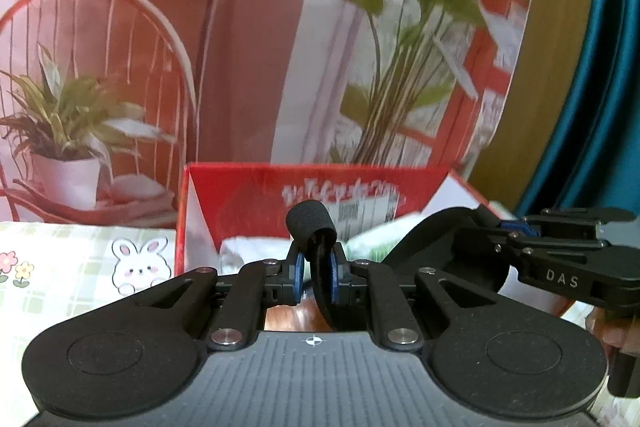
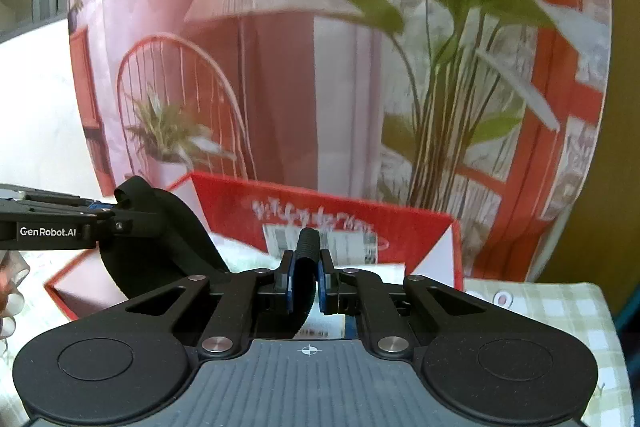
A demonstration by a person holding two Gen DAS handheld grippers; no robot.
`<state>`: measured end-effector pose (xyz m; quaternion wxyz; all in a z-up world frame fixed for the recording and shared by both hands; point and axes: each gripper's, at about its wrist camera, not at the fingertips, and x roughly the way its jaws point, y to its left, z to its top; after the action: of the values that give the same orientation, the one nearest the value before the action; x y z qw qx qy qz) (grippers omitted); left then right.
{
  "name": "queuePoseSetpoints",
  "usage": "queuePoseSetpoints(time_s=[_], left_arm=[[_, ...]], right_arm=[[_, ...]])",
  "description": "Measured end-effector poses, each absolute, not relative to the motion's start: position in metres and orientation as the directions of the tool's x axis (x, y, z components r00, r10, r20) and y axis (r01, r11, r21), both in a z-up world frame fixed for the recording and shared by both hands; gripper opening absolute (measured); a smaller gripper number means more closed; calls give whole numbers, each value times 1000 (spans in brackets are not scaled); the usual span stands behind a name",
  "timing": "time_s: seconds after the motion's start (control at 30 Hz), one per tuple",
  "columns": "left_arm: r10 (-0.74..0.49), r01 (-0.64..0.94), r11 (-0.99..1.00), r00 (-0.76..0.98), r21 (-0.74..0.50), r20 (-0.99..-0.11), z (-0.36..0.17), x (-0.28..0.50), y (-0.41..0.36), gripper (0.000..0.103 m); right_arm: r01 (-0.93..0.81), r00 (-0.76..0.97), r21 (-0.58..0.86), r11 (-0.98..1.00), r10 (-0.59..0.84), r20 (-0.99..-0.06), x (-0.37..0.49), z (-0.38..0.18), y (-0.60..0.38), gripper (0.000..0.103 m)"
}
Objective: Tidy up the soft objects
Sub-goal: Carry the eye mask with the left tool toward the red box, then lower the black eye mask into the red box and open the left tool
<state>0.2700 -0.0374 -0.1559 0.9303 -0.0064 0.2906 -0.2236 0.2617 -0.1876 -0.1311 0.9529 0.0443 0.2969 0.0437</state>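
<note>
Black elastic: we hold one dark soft item, seemingly an eye mask (image 1: 448,247), stretched between both tools, its strap (image 1: 311,223) looped out past the left gripper's tips.
Left gripper (image 1: 316,269): pressed together, pinching the strap between its blue pads.
Right gripper (image 2: 306,281): also pinching a ribbed black strap end (image 2: 307,241).
Red box (image 2: 352,227): open, just ahead of and below both grippers, white and green soft things (image 1: 360,245) already inside.
Step, as we judge it: lowering the mask into the box.
Doing it well: we should move both hands forward together, keep the strap slack, clear the near wall, then release low.
Risk: strap snagging on a pad.
</note>
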Motion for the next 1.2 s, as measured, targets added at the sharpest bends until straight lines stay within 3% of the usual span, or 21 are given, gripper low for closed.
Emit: queuePoseSetpoints(time_s=[0.53,0.67,0.73,0.8,0.83,0.9,1.0,1.1,1.2], left_arm=[[-408,432,894,679,-117,-610,-175,271,-41,14],[-387,420,902,685,-100,-618,-172,269,-42,16],[-370,413,907,690,-81,-622,-170,267,-43,23],[-360,411,909,695,-68,-622,-167,264,-44,47],[-358,409,910,701,-64,-616,-165,262,-43,54],[-350,401,915,717,-55,-602,-161,257,-41,70],[-318,373,927,742,-30,-590,-155,250,-40,91],[-287,343,939,776,-5,-562,-148,241,-35,98],[-278,330,944,785,-6,-553,-141,232,-30,100]], right_arm=[[-35,756,100,994,92,-648,262,-168,-183,11],[-22,762,77,997,66,-644,258,-167,-182,22],[-17,767,61,998,52,-640,256,-166,-181,24],[-13,773,53,999,43,-632,254,-164,-180,31],[-8,777,48,999,36,-629,253,-163,-180,35],[4,791,38,999,20,-612,248,-162,-179,56],[15,809,29,999,5,-588,241,-159,-178,73],[31,824,25,999,-11,-567,233,-155,-178,93],[50,842,23,998,-29,-539,224,-151,-179,102]])
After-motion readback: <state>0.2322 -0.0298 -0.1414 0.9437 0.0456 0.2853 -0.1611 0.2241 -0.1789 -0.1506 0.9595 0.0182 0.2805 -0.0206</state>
